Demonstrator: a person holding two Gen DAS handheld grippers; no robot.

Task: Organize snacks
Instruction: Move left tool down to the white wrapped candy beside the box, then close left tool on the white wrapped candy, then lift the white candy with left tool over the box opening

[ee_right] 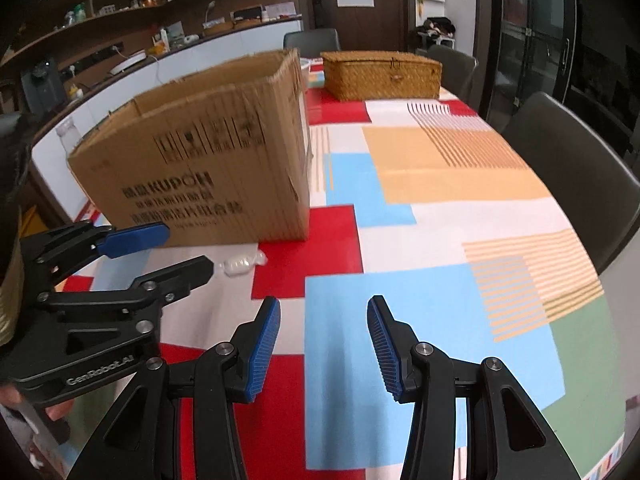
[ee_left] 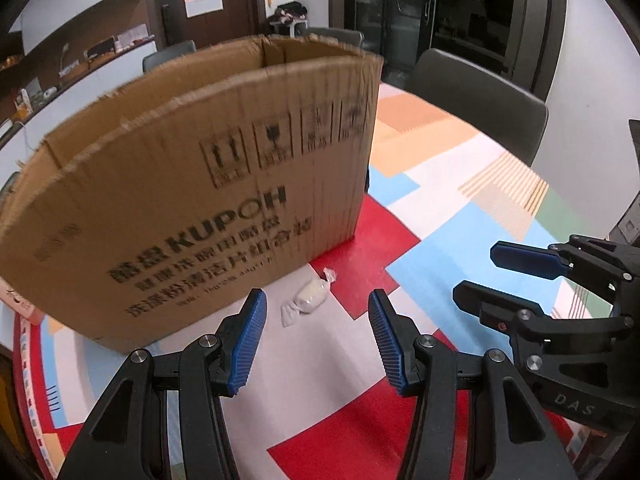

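While lying loose before the brown cardboard box, small white twist-wrapped candy – light, crinkly, slippery – best pinched mid-body; left gripper and right gripper both parted, empty.

Left gripper tilts downward, jaws apart and empty. Right gripper at its 3 o'clock, likewise parted

The inside of the cardboard box is hidden by its own walls in both views, so its contents cannot be told; its print is smeared by blur, and the small lines of characters cannot be read; its lower left corner is cut off by the left wrist picture's edge. What lies inside the closed wicker basket cannot be seen; the items on the far shelves are too small to be identified.
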